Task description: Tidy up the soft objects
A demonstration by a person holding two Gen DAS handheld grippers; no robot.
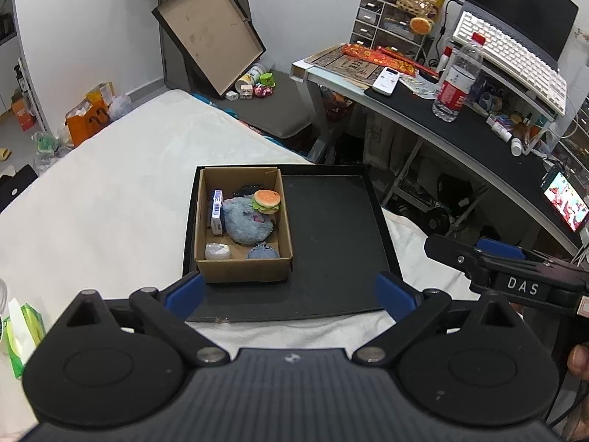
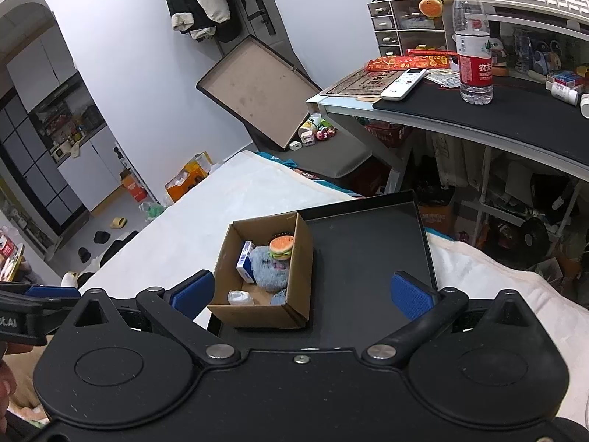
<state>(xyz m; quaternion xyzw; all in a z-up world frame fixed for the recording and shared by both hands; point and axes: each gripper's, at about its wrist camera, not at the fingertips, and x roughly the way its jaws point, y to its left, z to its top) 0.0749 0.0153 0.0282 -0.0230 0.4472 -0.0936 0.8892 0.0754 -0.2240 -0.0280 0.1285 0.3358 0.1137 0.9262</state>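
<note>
Left gripper spread wide, empty; right gripper likewise; burger plush atop blue fuzzy plush inside cardboard box; box on black tray, left side.

White bed carries black tray, perhaps tissues.

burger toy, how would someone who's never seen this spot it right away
On the white bed lies a black tray with a cardboard box at its left side. Inside, at the far right corner, the burger toy leans on a blue plush; it alone is orange, with green lettuce.
</note>
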